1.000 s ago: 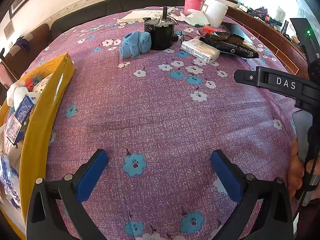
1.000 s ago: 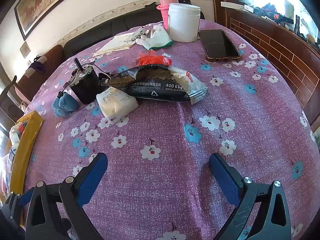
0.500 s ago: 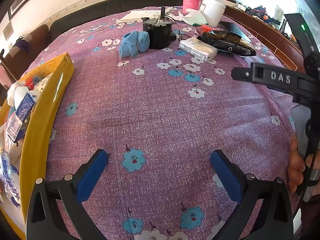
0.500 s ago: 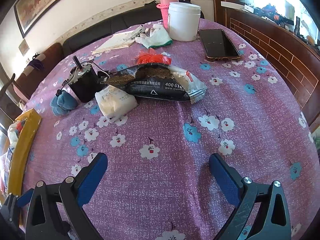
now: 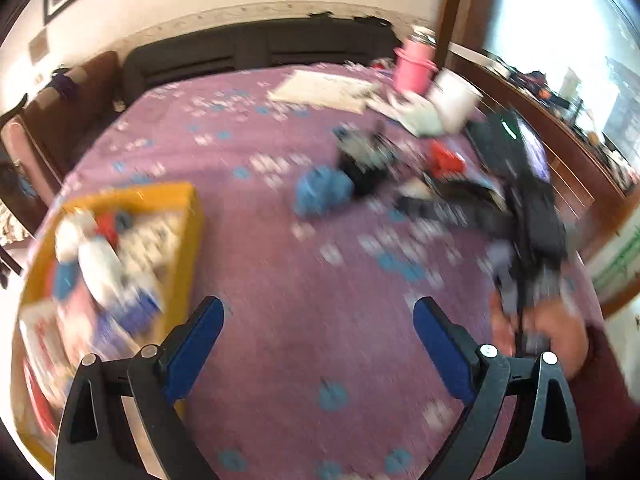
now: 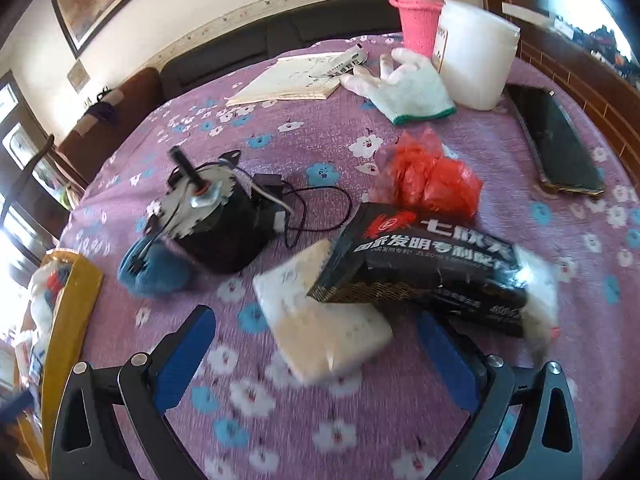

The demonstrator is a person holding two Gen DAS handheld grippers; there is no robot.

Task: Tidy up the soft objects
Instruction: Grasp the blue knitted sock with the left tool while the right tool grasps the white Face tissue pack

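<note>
A white tissue pack (image 6: 320, 316) lies on the purple flowered cloth, partly between my right gripper's open blue fingers; the right gripper (image 6: 316, 346) is open and holds nothing. A black snack bag (image 6: 436, 268) leans over the pack's far right corner. A blue soft toy (image 6: 154, 266) lies to the left by a black motor (image 6: 224, 220); the toy also shows in the blurred left wrist view (image 5: 322, 192). My left gripper (image 5: 318, 328) is open and empty above bare cloth. A yellow box (image 5: 186, 232) with soft packs in it stands at the left.
A red plastic bag (image 6: 432, 176), a white glove (image 6: 408, 88), a white tub (image 6: 476, 64), a pink flask (image 6: 420, 16), papers (image 6: 292, 80) and a phone (image 6: 560, 148) lie at the back and right. A dark sofa runs behind the table.
The right gripper has moved forward and left up to the tissue pack. The left gripper has pulled back and swung, so its view is blurred and looks into the yellow box.
</note>
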